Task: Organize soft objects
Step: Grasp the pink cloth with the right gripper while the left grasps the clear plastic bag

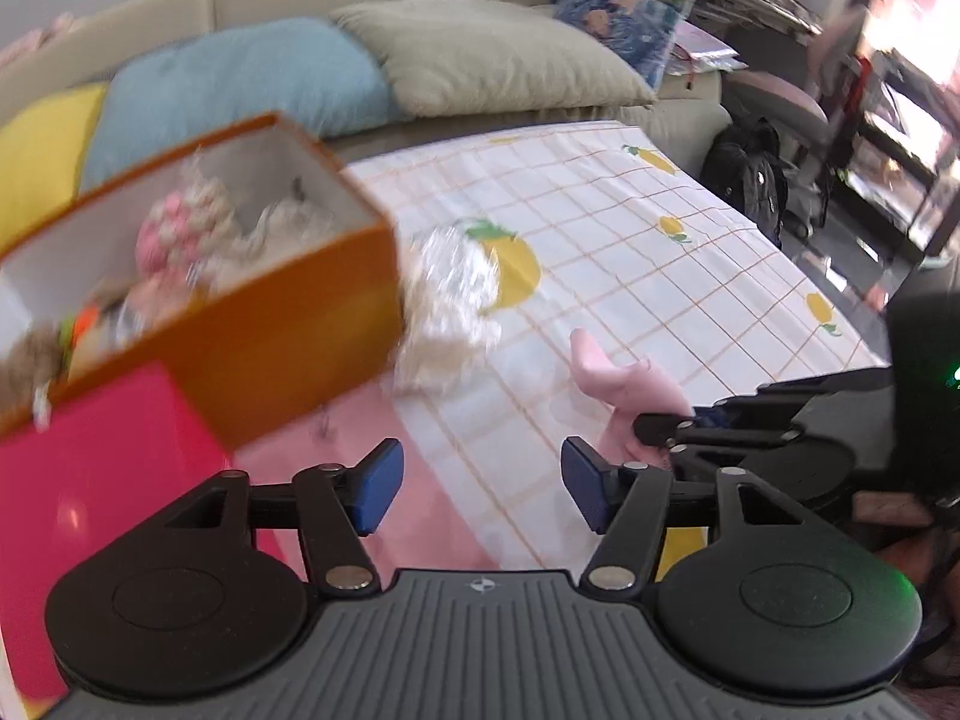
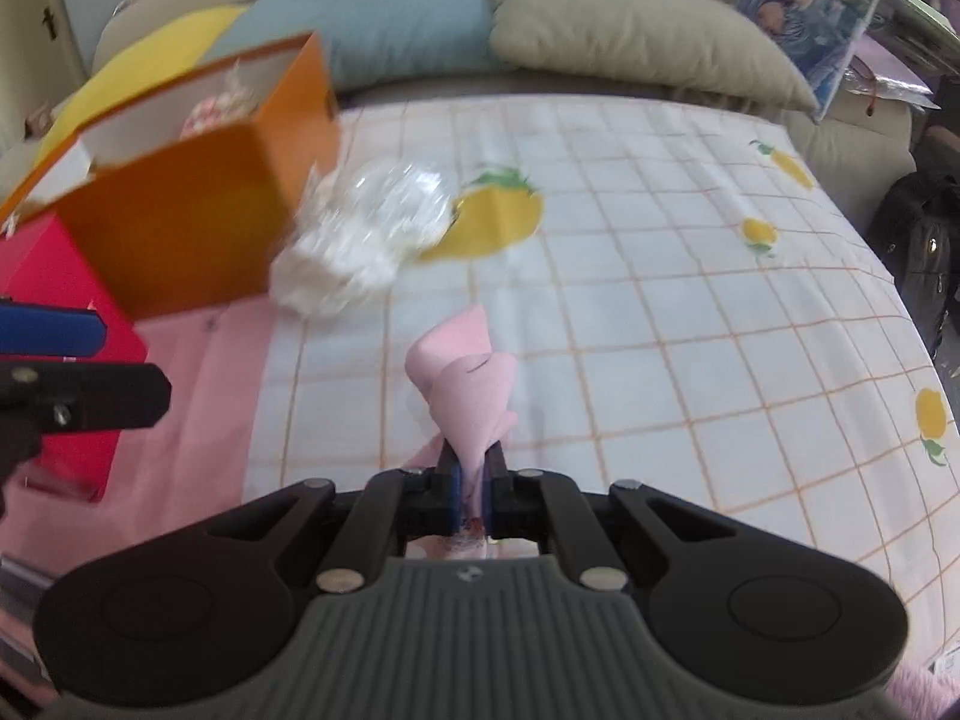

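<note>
The right tongs (image 2: 472, 483) are pressed together on the pink toy (image 2: 465, 387), pinching just a thin flap of its soft cloth at the bottom, while the rest of the toy sticks up above the pads. The toy is on the checked sheet (image 2: 690, 312), well to the right of the orange box (image 2: 180, 228) and a bit nearer to the camera. The left tongs (image 1: 480, 489) are spread wide with nothing between them, and they hang over the sheet just in front of the box. The box sits on a red block (image 1: 90, 480) and already has fluffy toys in it (it looks quite full). A white toy in a shiny bag (image 2: 366, 234) lies touching the right side of the box. What could go wrong? The grip on the pink toy is small, so I think the cloth could slide out when it is lifted, and the toy would drop back on the sheet. The box is up high, so the toy could bump its wall and push it off the block. The shiny bag is in the way too, and a swing past it could knock it. The two tongs are close, so they might bump.
</note>
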`<move>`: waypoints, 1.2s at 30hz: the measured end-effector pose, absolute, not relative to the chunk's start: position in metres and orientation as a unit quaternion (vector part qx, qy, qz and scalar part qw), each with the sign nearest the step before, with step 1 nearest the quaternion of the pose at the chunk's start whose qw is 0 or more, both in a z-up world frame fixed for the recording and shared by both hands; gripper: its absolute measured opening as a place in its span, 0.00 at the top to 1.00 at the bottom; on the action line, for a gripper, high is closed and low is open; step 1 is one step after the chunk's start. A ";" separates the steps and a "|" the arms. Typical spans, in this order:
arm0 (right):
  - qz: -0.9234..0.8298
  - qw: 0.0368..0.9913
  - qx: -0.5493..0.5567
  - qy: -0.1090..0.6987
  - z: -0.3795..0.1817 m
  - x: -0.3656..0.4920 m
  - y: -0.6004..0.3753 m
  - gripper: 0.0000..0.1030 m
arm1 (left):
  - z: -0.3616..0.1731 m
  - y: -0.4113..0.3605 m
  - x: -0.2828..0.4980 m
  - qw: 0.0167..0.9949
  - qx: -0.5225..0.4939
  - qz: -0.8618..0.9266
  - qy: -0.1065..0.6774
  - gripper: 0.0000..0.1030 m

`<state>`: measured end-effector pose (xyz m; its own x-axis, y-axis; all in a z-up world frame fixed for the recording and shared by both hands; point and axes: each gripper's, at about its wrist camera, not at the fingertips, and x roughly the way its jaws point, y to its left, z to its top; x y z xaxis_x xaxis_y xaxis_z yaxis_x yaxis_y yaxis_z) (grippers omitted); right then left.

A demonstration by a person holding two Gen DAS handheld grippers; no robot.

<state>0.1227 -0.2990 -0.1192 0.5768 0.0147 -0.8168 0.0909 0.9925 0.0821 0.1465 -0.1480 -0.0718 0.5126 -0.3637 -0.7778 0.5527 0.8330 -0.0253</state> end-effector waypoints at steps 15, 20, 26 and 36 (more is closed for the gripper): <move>-0.020 0.891 0.161 0.424 -0.133 0.134 -0.336 0.96 | -0.131 -0.234 0.182 0.828 0.384 -0.257 0.317 0.28; -0.022 0.885 0.174 0.431 -0.139 0.134 -0.340 0.96 | -0.152 -0.248 0.173 0.806 0.477 -0.232 0.263 0.25; -0.026 0.881 0.170 0.442 -0.143 0.134 -0.338 0.95 | -0.172 -0.257 0.173 0.774 0.549 -0.211 0.232 0.28; -0.029 0.880 0.170 0.443 -0.144 0.132 -0.337 0.95 | -0.155 -0.250 0.166 0.806 0.494 -0.229 0.233 0.76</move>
